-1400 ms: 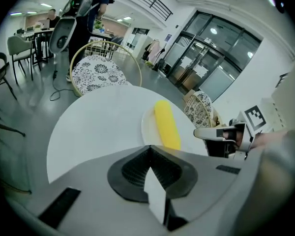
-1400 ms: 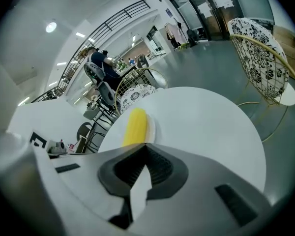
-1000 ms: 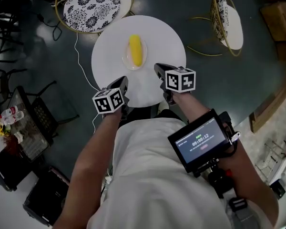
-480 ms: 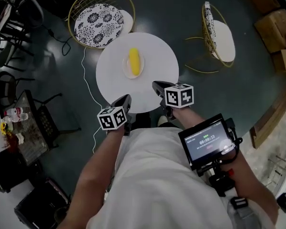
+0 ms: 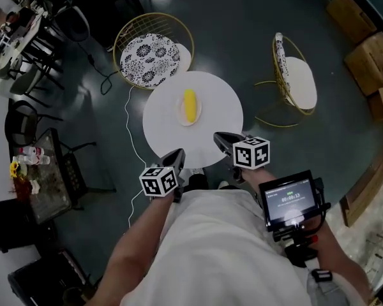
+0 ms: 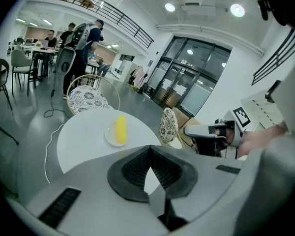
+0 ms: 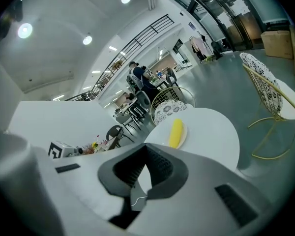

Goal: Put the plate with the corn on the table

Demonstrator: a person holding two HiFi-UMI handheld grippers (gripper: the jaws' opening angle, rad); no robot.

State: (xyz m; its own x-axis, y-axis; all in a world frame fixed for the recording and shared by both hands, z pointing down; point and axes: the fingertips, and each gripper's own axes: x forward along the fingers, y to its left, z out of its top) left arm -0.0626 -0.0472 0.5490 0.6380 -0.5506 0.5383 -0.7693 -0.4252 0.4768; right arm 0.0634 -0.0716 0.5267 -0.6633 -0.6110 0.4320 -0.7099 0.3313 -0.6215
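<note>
The plate [image 5: 180, 112] bearing the corn [image 5: 189, 105] lay on the table [image 5: 165, 132], the task seemingly complete; left gripper [image 5: 176, 154] and right gripper [image 5: 221, 138], jaws closed and empty, hung well short of it.

The floor [image 5: 293, 37] is dark green and shiny. Two chairs stand on it, both with gold wire frames. One chair [image 5: 152, 58] has a black and white flower cushion. The other chair [image 5: 293, 81] is turned sideways. Brown cardboard boxes [image 5: 370, 56] sit in a corner. A white cord [image 5: 129, 116] lies on the floor. Big glass doors [image 6: 191, 82] let in daylight, round lights [image 6: 237, 10] shine on the white ceiling, and a dark railing [image 6: 113, 14] runs high up.
</note>
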